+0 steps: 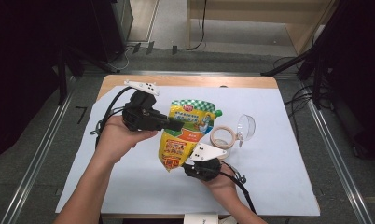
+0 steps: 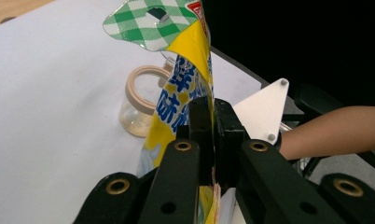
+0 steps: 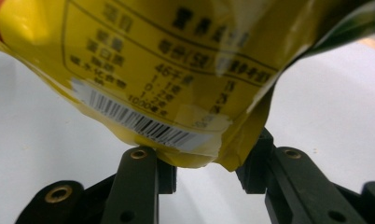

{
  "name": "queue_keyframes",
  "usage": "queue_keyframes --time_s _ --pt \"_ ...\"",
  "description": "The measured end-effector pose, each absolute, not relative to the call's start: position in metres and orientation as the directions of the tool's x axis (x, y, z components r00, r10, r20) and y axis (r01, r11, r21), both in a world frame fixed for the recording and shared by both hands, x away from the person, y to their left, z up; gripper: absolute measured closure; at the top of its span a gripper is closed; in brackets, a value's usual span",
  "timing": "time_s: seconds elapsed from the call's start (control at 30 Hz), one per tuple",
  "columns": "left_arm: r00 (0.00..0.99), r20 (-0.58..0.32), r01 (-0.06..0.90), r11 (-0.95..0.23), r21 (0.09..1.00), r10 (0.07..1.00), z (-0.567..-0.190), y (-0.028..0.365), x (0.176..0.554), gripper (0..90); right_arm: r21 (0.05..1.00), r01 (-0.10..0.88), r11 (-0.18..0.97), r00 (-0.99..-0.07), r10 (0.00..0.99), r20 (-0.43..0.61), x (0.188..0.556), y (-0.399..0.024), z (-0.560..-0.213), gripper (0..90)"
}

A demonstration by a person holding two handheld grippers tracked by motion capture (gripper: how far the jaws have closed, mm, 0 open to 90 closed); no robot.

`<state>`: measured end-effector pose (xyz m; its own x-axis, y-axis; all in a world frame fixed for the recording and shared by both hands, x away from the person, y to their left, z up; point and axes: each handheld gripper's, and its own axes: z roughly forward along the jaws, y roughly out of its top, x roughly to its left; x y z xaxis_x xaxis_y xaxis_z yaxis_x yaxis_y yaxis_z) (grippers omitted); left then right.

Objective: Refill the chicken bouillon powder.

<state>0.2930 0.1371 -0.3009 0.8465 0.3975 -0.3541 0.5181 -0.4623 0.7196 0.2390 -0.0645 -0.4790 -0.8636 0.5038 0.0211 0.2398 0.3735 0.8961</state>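
A yellow sauce pouch [image 1: 188,133] with a green checked top and a green spout is held up off the white sheet. My left gripper [image 1: 176,123] is shut on its left edge, near the middle. In the left gripper view the jaws of the left gripper [image 2: 212,107] press together on the thin pouch [image 2: 188,70]. My right gripper [image 1: 189,164] is at the pouch's lower end. In the right gripper view the right gripper [image 3: 206,175] is open, and the pouch's bottom edge [image 3: 176,93], with its barcode, hangs just over the gap.
A small clear jar [image 1: 223,136] with a beige rim lies on its side right of the pouch, and it also appears behind the pouch as the jar [image 2: 139,100]. Its clear lid [image 1: 245,127] stands beside it. The white sheet [image 1: 279,158] covers the wooden table.
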Motion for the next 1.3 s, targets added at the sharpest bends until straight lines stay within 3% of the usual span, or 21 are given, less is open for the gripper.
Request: queue_keyframes --time_s 0.63,0.9,1.3 --pt "0.84 -0.335 0.519 -0.452 0.726 0.426 -0.318 0.111 0.291 86.2 0.886 0.279 0.37 -0.876 0.477 0.077 0.227 -0.059 -0.473 67.2" --pt "0.825 -0.359 0.544 -0.44 0.714 0.437 -0.328 0.105 0.296 85.1 0.89 0.234 0.392 -0.889 0.457 0.032 0.221 -0.056 -0.47 64.4" --pt "0.816 -0.358 0.559 -0.463 0.688 0.453 -0.344 0.089 0.303 76.8 0.89 0.264 0.372 -0.897 0.433 0.085 0.213 -0.052 -0.464 63.7"
